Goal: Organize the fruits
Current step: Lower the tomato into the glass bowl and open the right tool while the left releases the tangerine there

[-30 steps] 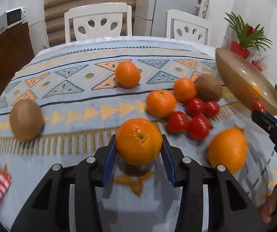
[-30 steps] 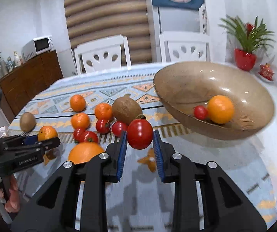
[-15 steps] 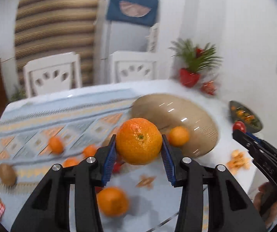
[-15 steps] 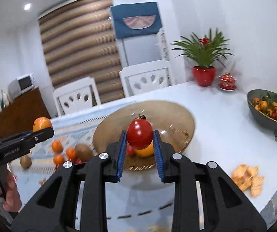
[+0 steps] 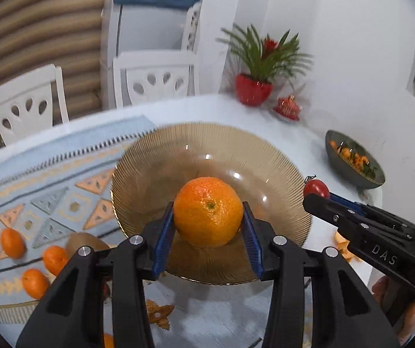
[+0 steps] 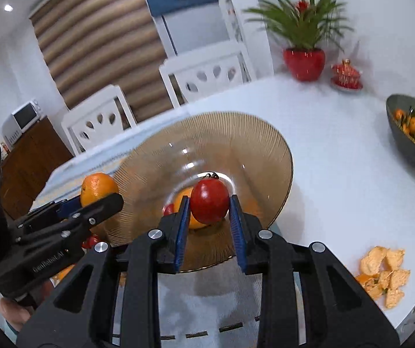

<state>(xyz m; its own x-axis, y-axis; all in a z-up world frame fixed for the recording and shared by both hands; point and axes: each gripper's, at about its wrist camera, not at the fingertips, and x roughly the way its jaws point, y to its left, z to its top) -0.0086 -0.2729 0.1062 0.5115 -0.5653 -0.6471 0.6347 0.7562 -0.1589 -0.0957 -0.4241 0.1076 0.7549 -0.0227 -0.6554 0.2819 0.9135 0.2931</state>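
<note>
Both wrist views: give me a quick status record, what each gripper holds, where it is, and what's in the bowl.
left gripper: shut on orange, above glass bowl
right gripper: shut on tomato, above same bowl
bowl contents: an orange and a small tomato, partly hidden
loose fruit: oranges on patterned cloth
nearby: orange peel on table

A potted plant [image 6: 304, 33] in a red pot stands at the far edge of the white table [image 6: 338, 156]. Just right of the plant sits a small red lidded dish [image 6: 346, 76]. Nearer than the plant and further right is a dark bowl [image 6: 410, 142] of small oranges and greens. Well in front of the plant, at the table's near edge, lies a heap of orange peel [image 6: 384, 272]. Left of the plant stand two white chairs [image 5: 155, 76], behind them a striped blind [image 6: 100, 43]; far left, a microwave [image 6: 21, 119] tops a brown cabinet [image 6: 33, 156]
</note>
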